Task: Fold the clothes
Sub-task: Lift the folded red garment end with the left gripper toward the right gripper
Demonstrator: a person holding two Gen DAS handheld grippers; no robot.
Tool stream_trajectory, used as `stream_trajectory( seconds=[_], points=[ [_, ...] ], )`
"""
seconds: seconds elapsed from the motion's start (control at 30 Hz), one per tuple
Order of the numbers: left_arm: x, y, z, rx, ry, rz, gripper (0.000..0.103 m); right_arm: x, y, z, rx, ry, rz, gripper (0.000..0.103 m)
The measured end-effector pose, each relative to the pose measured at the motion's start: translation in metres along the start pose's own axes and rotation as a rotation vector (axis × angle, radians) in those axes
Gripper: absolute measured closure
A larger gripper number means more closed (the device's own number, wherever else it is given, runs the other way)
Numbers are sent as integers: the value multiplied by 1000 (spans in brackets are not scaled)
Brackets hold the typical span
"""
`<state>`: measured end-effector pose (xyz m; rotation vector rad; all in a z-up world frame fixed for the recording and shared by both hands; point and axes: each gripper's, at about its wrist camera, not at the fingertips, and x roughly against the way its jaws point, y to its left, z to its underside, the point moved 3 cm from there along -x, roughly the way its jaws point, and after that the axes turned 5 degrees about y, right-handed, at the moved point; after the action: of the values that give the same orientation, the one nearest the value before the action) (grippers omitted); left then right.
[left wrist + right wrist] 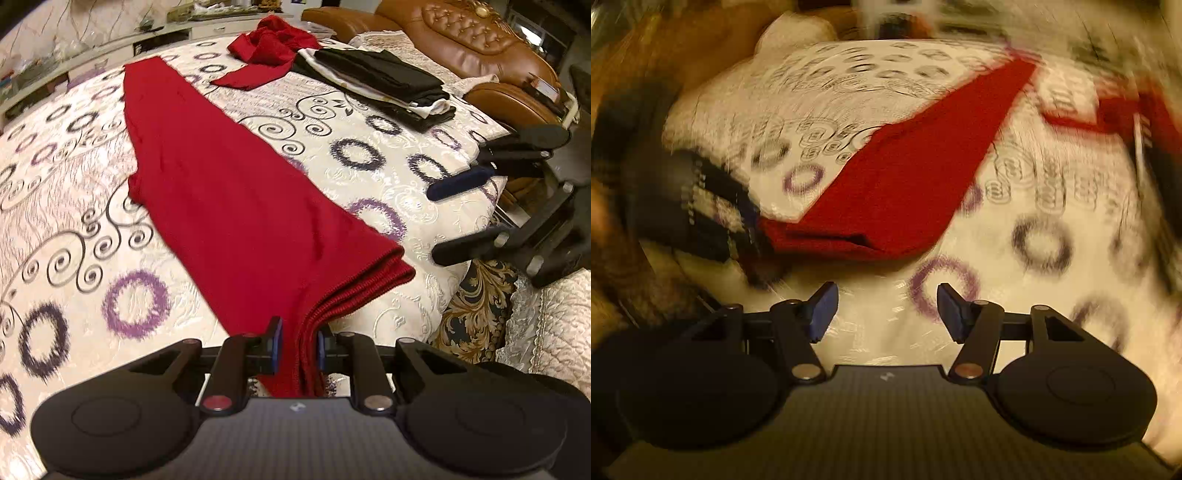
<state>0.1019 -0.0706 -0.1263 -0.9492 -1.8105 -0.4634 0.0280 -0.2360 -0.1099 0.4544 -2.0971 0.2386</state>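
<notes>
A long red knitted garment [221, 192] lies folded lengthwise on the patterned bedspread [74, 229]. My left gripper [298, 341] is shut on its ribbed near end, several layers bunched between the blue pads. The right gripper [448, 218] shows at the right edge of the left wrist view, open, beside the garment's hem. The right wrist view is blurred: my right gripper [886, 308] stands open over bare bedspread [1052, 314], with nothing between its fingers. The red garment [905, 184] lies ahead of it. The left gripper [713, 214] is a dark blur holding that garment's end.
A crumpled red cloth [273, 48] lies at the far end of the bed. A stack of folded black and white clothes [384, 85] sits at the back right. A brown leather sofa [472, 40] stands beyond the bed's right edge.
</notes>
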Motion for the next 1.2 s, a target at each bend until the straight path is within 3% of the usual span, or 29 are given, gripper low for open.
stream_trajectory(
  seconds=[0.07,0.23,0.33,0.37,0.43,0.47,0.53,0.6,0.7,0.83,0.87,0.9,0.97,1.07,1.2],
  points=[
    [1,-3,-3,-18,3,1,82,-5,20,-4,193,-30,79,35],
    [2,-7,-7,-43,13,3,83,-28,54,-10,572,-80,169,35],
    [2,-9,-7,-57,15,14,83,-33,68,-13,661,-135,128,36],
    [1,-9,-7,-63,16,14,83,-33,67,-15,648,-132,112,39],
    [-1,-8,-5,-73,15,15,82,-32,65,-19,622,-127,79,93],
    [-2,-7,-4,-75,13,11,82,-32,64,-21,609,-124,63,92],
    [-3,-5,0,-81,0,-3,71,-31,62,-25,582,-118,30,93],
    [-2,-5,6,-96,-22,-17,50,-27,55,-30,528,-119,13,92],
    [0,-7,11,-119,-62,-45,47,-16,33,-38,395,-131,-29,92],
    [5,-5,4,-113,-137,-65,47,-1,19,-36,344,-149,-42,92],
    [5,-5,1,-121,-145,-57,49,0,18,-35,342,-147,-38,92],
    [6,-5,-2,-129,-153,-50,65,0,17,-34,337,-144,-35,92],
    [4,-7,-5,-158,-141,-41,86,-1,17,-33,326,-135,-39,92],
    [11,-11,1,-197,-120,24,90,9,24,-26,335,-121,-50,92],
    [48,-21,17,-198,-139,120,91,42,43,-15,358,-122,-90,92]
  ],
)
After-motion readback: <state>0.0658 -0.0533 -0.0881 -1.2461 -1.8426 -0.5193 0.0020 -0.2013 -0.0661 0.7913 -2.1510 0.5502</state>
